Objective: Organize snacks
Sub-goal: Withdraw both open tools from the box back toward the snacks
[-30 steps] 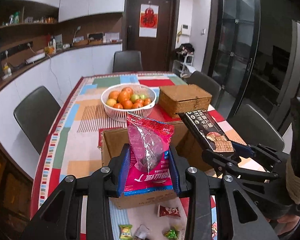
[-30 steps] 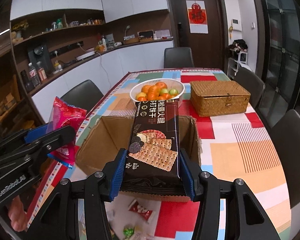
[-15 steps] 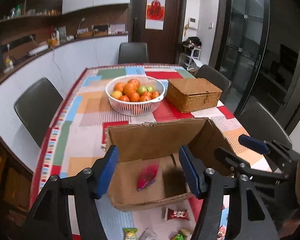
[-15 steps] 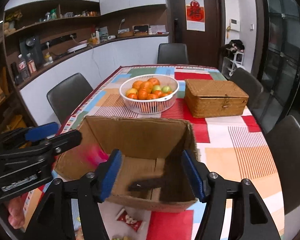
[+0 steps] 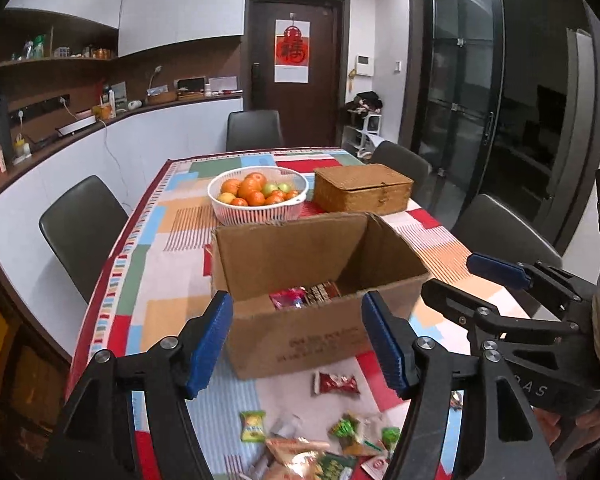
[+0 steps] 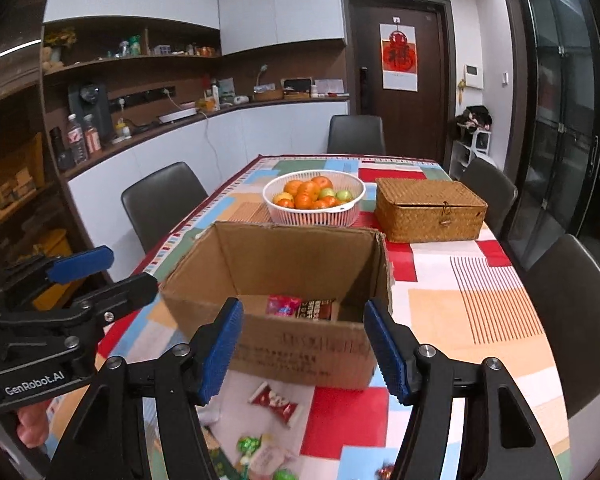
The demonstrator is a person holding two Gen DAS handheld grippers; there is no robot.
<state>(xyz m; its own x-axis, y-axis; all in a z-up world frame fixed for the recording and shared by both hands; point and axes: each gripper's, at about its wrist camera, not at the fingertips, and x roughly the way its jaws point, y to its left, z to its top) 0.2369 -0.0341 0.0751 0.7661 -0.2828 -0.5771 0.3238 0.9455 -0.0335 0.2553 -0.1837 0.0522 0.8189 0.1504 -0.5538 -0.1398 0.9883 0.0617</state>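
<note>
Inside the cardboard box (image 5: 300, 280), pink packet (image 5: 288, 297) and dark biscuit pack (image 5: 322, 292) lie flat side by side, both grippers' fingers (image 5: 210, 344) agape, empty.

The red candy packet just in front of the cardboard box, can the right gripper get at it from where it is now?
Probably yes. The right gripper is open and empty, and the red candy packet lies bare on the table, nothing over it.

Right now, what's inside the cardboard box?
Inside the cardboard box: a pink snack bag beside a dark cracker pack. The near wall hides the rest of its floor.
</note>
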